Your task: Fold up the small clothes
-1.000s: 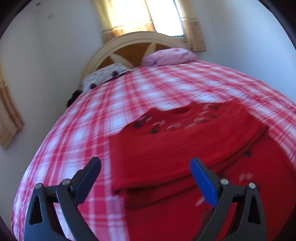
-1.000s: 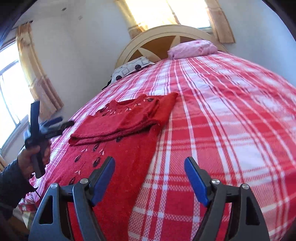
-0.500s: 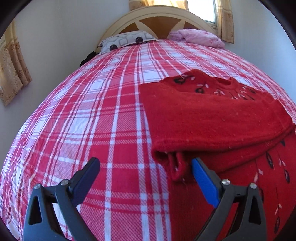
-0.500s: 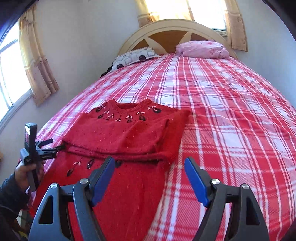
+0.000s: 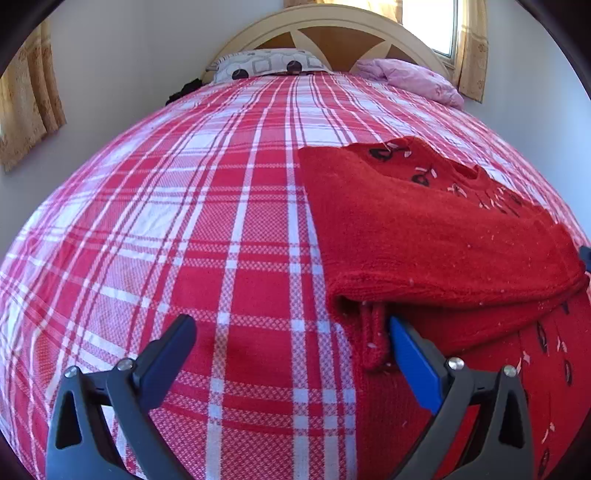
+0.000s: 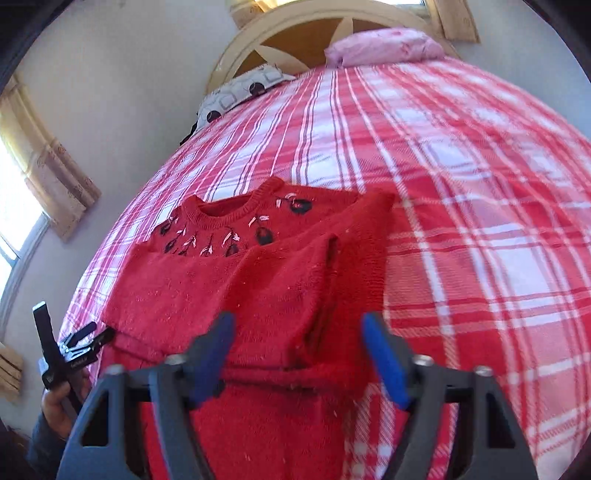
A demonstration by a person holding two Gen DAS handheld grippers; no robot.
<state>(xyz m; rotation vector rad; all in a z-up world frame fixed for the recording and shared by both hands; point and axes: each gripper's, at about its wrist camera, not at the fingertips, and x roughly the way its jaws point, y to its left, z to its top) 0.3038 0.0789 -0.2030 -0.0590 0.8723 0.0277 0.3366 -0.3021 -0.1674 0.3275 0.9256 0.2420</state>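
A red knitted sweater (image 6: 280,280) with dark embroidered flowers at the neck lies on the bed, its sleeves folded across the chest. My right gripper (image 6: 297,332) hovers low over the sweater's right side. Its jaws are closing with the folded sleeve edge between them, and the pads are apart from the cloth. My left gripper (image 5: 288,332) stands open at the sweater's (image 5: 424,236) left edge, its right fingertip (image 5: 399,332) against the hanging fold. In the right wrist view the left gripper (image 6: 74,343) shows at the sweater's far side, held by a hand (image 6: 55,402).
The bed (image 5: 184,240) carries a red and white checked cover. A patterned pillow (image 5: 266,66) and a pink pillow (image 5: 413,77) lie against the cream headboard (image 5: 332,22). Curtained windows stand at the left and behind the headboard.
Both grippers have dropped closer to the sweater. The right one slid left over the sweater's right side and its jaws narrowed. The left one settled at the left fold.
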